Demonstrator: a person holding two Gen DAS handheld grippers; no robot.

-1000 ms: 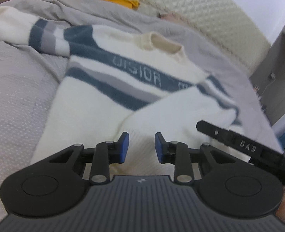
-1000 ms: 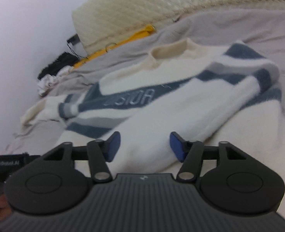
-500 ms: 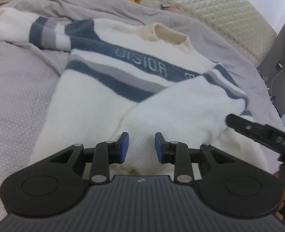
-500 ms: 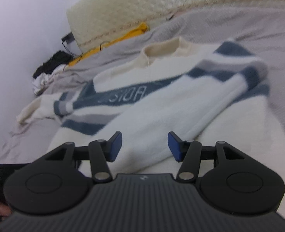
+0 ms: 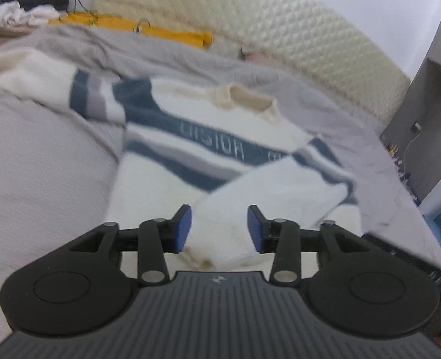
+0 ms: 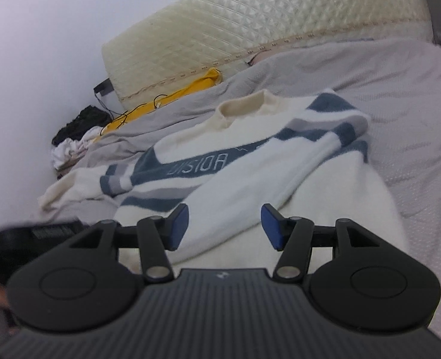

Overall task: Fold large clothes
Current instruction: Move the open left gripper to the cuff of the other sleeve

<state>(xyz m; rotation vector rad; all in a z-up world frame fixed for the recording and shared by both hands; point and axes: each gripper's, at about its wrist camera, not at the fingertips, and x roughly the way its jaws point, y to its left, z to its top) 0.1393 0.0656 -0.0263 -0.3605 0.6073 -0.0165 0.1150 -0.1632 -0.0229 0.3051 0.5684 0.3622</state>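
My left claw (image 5: 219, 228), opening, empty, and right claw (image 6: 224, 227), apart, empty, hover; cream-and-blue striped fuzzy sweater (image 5: 208, 149) lies ahead, unfolded sleeve (image 5: 40, 80) far-left, nearer my left.

1. The left wrist view looks forward and slightly down along its black gripper (image 5: 219, 228), close above the bed.
2. The right wrist view does likewise.
3. Both share the cream, blue-striped knitted sweater (image 5: 208, 137) (image 6: 250, 161) and the quilted cream headboard (image 5: 280, 30) (image 6: 250, 21).
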